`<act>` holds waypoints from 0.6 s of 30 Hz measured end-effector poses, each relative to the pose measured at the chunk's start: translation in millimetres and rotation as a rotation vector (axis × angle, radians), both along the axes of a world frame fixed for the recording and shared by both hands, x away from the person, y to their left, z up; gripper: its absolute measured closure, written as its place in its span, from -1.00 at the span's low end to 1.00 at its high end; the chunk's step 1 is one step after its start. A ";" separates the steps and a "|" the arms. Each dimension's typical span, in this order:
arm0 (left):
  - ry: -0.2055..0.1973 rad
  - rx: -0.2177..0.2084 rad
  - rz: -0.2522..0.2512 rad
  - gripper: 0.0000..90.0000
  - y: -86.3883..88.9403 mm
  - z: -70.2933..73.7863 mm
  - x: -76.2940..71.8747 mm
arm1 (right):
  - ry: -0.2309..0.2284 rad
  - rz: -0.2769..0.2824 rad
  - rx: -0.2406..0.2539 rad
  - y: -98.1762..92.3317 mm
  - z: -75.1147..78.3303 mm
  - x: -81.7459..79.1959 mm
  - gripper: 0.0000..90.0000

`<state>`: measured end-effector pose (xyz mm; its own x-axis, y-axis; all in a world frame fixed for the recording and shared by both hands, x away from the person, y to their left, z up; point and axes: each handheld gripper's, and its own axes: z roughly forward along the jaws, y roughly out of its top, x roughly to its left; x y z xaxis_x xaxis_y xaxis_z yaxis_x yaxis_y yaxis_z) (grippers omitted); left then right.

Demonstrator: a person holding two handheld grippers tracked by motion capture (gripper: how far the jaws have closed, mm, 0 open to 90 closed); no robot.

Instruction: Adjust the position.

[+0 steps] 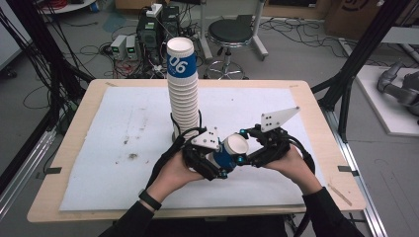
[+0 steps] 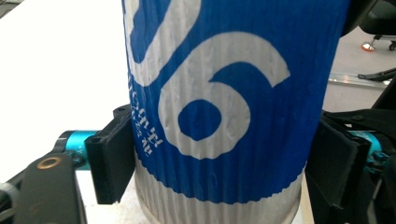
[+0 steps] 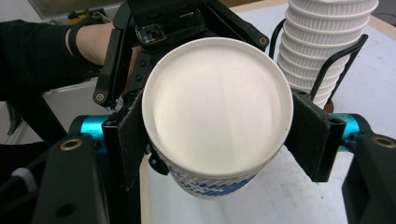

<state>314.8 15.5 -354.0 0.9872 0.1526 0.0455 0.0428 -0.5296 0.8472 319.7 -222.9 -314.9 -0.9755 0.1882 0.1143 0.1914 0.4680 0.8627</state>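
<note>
A blue and white ribbed paper cup [image 1: 228, 154] marked "06" is held tilted just above the white mat, between both grippers. My left gripper [image 1: 215, 164] is shut on its blue side, and in the left gripper view the cup [image 2: 224, 107] fills the gap between the black pads [image 2: 112, 156]. My right gripper [image 1: 245, 150] meets the cup from the right. In the right gripper view the cup's white round end [image 3: 217, 107] faces the camera, with both pads [image 3: 308, 135] pressed on its rim. A tall stack of like cups [image 1: 183, 89] stands behind in a black wire holder [image 3: 343, 58].
A white mat [image 1: 123, 143] covers the wooden table [image 1: 74, 123], with dark smudges left of centre. On the floor beyond the far edge are a black stool [image 1: 229, 34], electronics boxes [image 1: 148, 34] and cables. Black frame poles [image 1: 356, 64] rise at both sides.
</note>
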 end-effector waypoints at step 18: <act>0.133 -0.401 -0.012 -0.74 16.1 -10.6 6.1 | 0.056 -0.027 0.262 -21.5 3.5 5.4 -0.34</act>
<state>320.9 31.7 -364.5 0.9823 0.1209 -0.1429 0.1614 -0.1602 0.9738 325.1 -244.4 -311.5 -0.9614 0.1708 0.2157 0.2512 0.2247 0.9415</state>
